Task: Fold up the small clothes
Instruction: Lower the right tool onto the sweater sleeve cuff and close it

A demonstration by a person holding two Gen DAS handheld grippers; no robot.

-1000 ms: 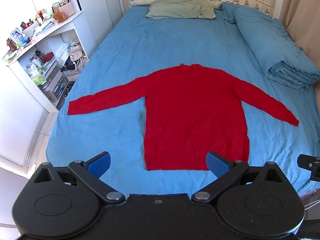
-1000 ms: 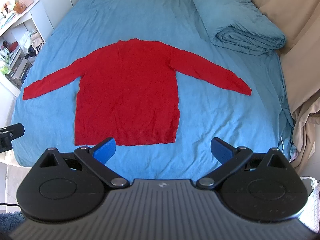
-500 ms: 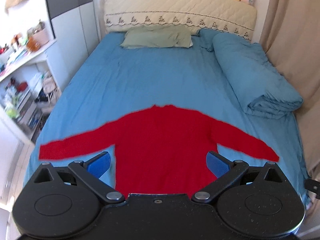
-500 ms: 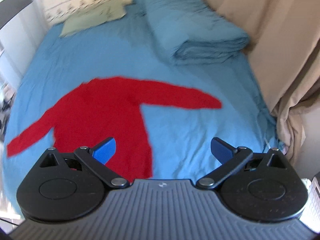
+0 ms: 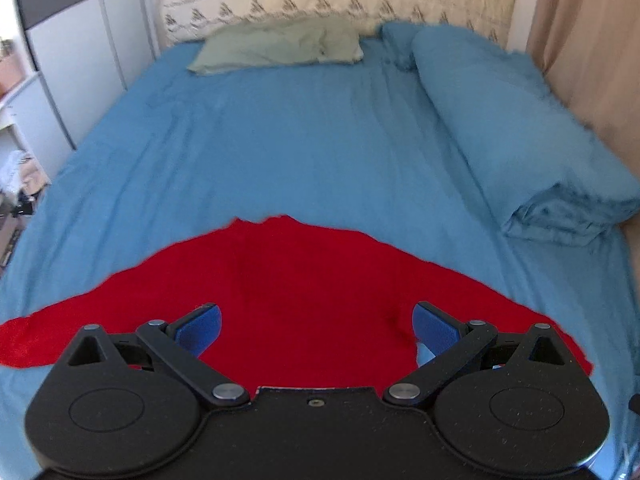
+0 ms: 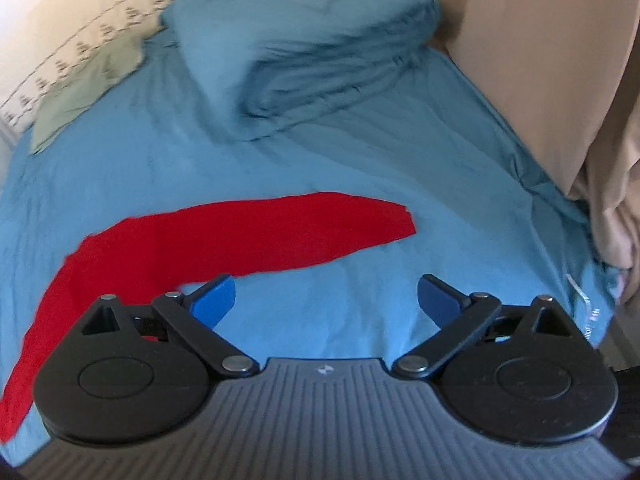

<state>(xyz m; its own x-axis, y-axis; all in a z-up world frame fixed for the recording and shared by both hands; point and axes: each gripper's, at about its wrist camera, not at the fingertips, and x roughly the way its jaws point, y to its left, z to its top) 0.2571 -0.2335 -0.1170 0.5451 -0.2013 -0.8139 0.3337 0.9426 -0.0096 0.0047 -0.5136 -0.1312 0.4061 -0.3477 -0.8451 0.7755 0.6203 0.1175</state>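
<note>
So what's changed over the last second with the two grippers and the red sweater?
Both grippers have closed in on the bed. The left gripper now hangs over the red sweater, and its hem has gone out of view. The right gripper has swung toward the sleeve on that side. Neither has taken hold. Both remain open, and the sweater still lies flat and unfolded on the blue sheet.

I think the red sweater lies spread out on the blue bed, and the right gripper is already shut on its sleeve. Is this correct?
Not quite. The right gripper is open and holds nothing; the right wrist view shows its jaws apart above the blue bed, with the sleeve beyond them. The red sweater does lie spread out.
</note>
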